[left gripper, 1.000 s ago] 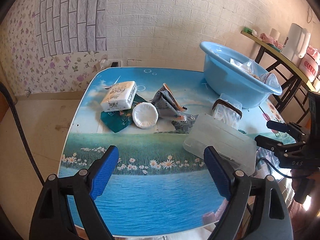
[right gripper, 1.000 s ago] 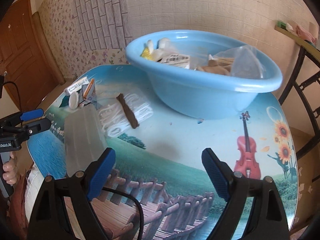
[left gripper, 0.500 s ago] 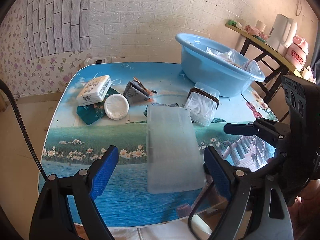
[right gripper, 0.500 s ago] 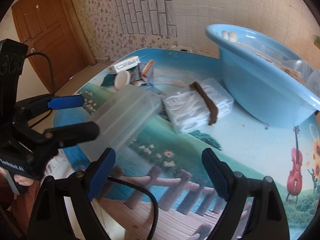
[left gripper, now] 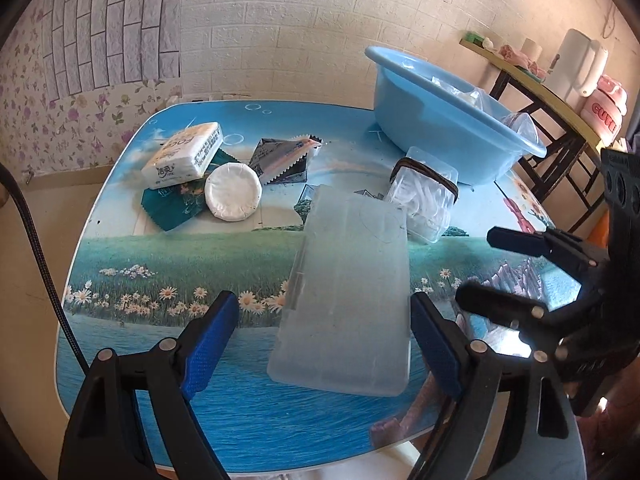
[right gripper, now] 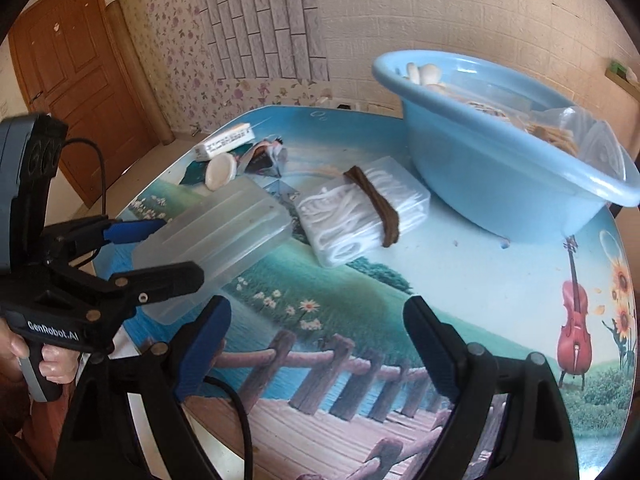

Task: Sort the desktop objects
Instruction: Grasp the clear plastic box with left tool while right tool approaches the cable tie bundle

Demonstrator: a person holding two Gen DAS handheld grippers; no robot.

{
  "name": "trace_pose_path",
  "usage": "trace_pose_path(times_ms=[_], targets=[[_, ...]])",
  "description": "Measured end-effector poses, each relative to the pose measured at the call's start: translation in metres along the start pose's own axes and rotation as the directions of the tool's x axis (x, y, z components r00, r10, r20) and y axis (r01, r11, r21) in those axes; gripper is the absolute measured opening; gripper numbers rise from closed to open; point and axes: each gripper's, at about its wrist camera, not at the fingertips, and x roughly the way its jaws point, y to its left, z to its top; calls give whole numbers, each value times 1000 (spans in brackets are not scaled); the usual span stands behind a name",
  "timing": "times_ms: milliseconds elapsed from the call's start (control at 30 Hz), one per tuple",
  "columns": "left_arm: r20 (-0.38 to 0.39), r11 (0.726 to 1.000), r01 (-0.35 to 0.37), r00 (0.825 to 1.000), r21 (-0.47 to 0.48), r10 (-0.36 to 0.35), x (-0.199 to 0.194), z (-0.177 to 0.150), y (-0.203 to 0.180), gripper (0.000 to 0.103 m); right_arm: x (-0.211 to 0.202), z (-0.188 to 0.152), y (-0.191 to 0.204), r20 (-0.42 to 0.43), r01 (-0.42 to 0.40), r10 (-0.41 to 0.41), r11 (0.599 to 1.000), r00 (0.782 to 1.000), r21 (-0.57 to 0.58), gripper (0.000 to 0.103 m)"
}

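A frosted clear plastic box lies flat near the table's front edge. My left gripper is open, its blue pads on either side of the box's near end, not touching it. My right gripper is open and empty, just right of the box. Behind the box lies a clear case of white cotton swabs with a brown band. Farther left are a white tissue pack, a white round lid, a teal packet and dark foil wrappers.
A blue basin holding several items stands at the table's back right. The picture-printed table ends close below my grippers. A side table with a white kettle stands at right. A brown door is at left.
Both grippers swung left toward the frosted box. My left gripper moved forward, and the box now lies between its open pads. Both stay open.
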Motion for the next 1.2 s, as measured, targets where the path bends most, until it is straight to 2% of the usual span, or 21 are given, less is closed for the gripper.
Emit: trace_pose_path(times_ms=[33,100,200,433,567,800,933,1000,1133,1200], targets=[[1,1000,3,1000,19,-3,-1,-1,-2,63,0,2,-4,7,3,-4,1000,1000,25,90],[13,1000,-4,1000,26,3,-3,-2,-3,62,0,5,-10,14,9,-10,998,1000,68,90],[22,1000,14,1000,1,-14,-6,-2,4,62,4,12,-13,17,20,-22,994,1000,107,90],[32,997,-70,997,-11,71,-13,-5,20,62,25,31,-5,-7,64,-64,988,998,137,90],[23,998,-67,997,-16,68,-10,-5,24,63,37,38,-6,-34,91,-86,982,996,163,90],[17,997,-74,997,8,74,-4,-4,19,63,59,51,-7,-70,137,-126,972,990,190,90],[23,991,-124,992,59,122,3,-3,9,63,66,53,-6,-76,155,-144,971,987,180,90],[24,990,-119,993,71,118,4,-3,7,61,63,51,-6,-71,144,-134,975,988,166,90],[31,993,-89,996,72,87,1,-4,2,61,53,45,-9,-49,103,-96,982,994,158,71],[37,993,-93,995,77,90,0,-3,-1,61,45,38,-16,-43,68,-62,984,997,167,69]])
